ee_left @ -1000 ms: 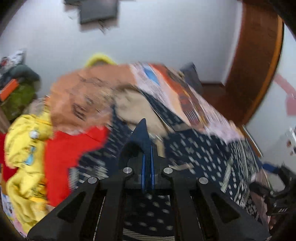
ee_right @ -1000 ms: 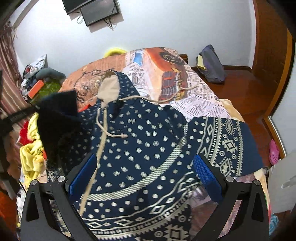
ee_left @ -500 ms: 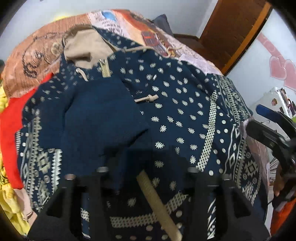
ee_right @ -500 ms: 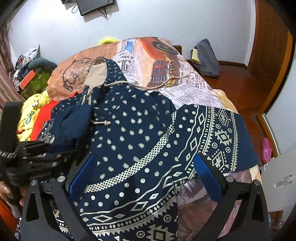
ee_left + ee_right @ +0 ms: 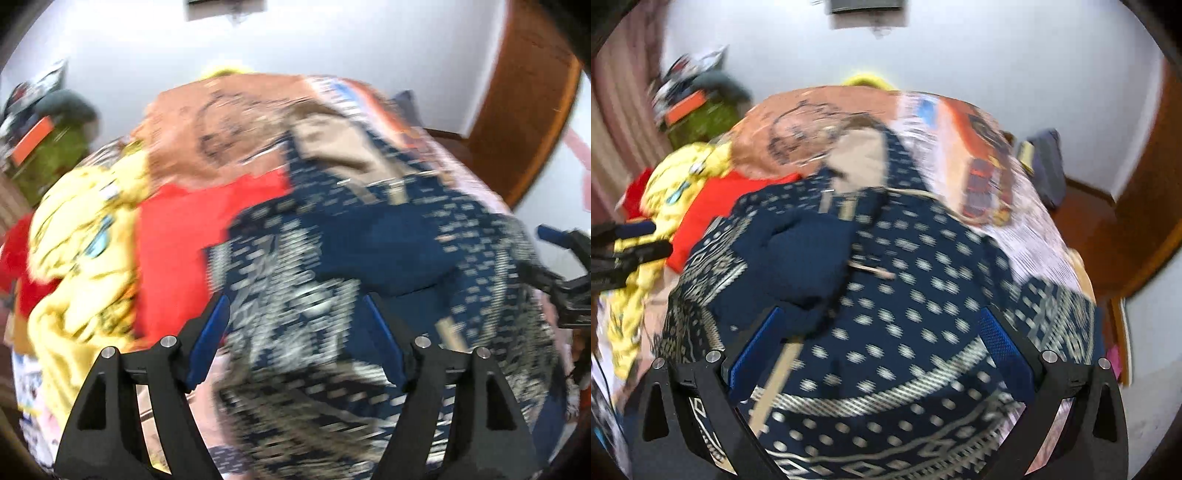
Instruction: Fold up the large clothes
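Jaws on the left gripper (image 5: 295, 332) have just been opening, nothing pinched; right gripper (image 5: 879, 339) jaws wide apart, empty. Navy patterned hoodie (image 5: 905, 295) lies spread on the bed (image 5: 1027, 206), one sleeve folded over its chest. Red garment (image 5: 184, 240) and yellow garment (image 5: 81, 266) beside its left edge. Print too blurred to read.

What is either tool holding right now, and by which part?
Nothing. The left tool, its jaws just opened, and the right tool both stand open above the navy hoodie.
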`<act>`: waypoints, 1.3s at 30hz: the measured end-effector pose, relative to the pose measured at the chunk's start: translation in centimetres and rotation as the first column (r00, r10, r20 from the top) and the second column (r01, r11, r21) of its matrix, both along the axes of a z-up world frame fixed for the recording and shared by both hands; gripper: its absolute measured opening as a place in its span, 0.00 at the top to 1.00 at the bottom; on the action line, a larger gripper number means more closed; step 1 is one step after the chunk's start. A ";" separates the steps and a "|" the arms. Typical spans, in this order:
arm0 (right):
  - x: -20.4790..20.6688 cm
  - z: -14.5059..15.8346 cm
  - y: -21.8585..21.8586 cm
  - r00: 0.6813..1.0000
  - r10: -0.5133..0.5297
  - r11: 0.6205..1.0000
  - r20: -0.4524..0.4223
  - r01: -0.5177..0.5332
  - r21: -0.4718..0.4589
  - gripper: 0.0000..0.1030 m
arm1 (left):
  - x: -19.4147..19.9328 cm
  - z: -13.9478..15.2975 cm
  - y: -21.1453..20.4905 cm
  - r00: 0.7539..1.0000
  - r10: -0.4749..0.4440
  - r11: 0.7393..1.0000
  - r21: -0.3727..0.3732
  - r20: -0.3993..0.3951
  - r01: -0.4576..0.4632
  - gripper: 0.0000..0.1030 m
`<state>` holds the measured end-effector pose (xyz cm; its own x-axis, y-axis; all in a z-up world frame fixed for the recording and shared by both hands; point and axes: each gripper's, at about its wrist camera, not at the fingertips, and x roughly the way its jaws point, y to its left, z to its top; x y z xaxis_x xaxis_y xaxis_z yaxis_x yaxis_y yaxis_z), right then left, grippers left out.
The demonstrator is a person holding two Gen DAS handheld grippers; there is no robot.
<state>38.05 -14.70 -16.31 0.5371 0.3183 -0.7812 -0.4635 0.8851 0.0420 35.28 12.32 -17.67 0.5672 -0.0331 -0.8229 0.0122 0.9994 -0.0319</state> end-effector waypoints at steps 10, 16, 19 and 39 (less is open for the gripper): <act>0.1 -2.5 11.4 0.970 0.242 0.955 0.016 -0.235 -0.184 0.01 | -1.8 -5.0 5.9 0.991 0.105 0.994 0.016 -0.079 -0.104 0.29; 2.1 -4.3 15.7 0.962 0.271 0.941 -0.014 -0.268 -0.206 0.07 | -2.1 -6.3 6.4 0.991 0.102 0.995 0.020 -0.086 -0.100 0.29; 2.9 -5.3 17.2 0.961 0.275 0.934 -0.039 -0.277 -0.228 0.23 | -2.0 -6.6 6.6 0.991 0.102 0.995 0.008 -0.087 -0.102 0.29; 3.6 -2.3 12.8 0.971 0.238 0.970 -0.017 -0.239 -0.036 0.85 | -1.6 -4.1 4.5 0.996 0.082 0.995 0.056 -0.024 -0.081 0.29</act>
<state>41.63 -1.88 -18.60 0.4394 0.4064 -0.8011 -0.6609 0.7502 0.0181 33.67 16.86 -21.77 0.5446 0.0582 -0.8367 -0.0694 0.9973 0.0243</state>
